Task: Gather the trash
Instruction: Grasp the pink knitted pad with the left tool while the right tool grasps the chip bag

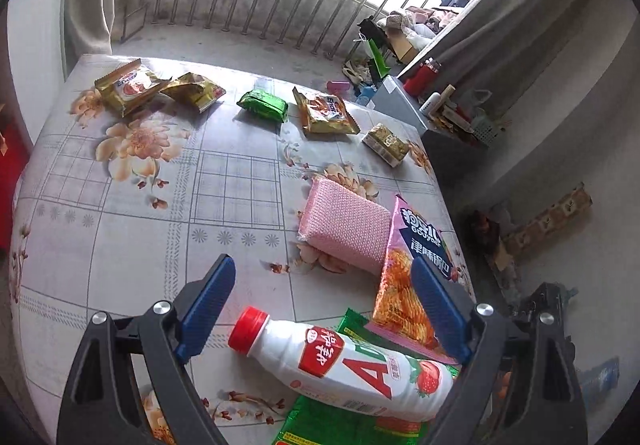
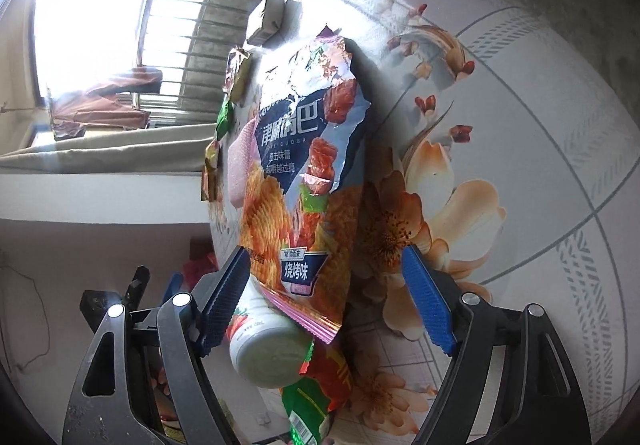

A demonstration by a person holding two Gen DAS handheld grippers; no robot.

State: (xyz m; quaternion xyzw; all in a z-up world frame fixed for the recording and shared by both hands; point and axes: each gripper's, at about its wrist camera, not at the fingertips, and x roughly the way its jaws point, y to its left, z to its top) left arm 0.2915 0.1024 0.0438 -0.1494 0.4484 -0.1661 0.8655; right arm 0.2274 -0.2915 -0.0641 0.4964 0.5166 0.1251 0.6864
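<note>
Because the trash lies scattered flat across the floral plastic tablecloth [image 1: 120,229], each item must be approached from above and straddled before any grip. The left gripper [image 1: 324,285] stands spread wide over the white plastic drink bottle with a red cap and strawberry label [image 1: 344,365], which lies on its side atop a green foil wrapper [image 1: 320,421]; neither blue pad touches it. The right gripper [image 2: 324,285] is likewise unclosed, its fingers flanking the lower end of the large pink-and-orange snack bag [image 2: 304,181], with no visible pad contact. Judged from this, both tools are positioned for pickup, nothing yet held. The left wrist view alone shows the farther trash: gold foil snack packets [image 1: 132,85], a green sealed packet [image 1: 264,105], a small gold carton [image 1: 386,143] and a pink sponge [image 1: 344,229]. The right wrist view alone shows the bottle's flat base [image 2: 266,357] and the bag's printed front.
</note>
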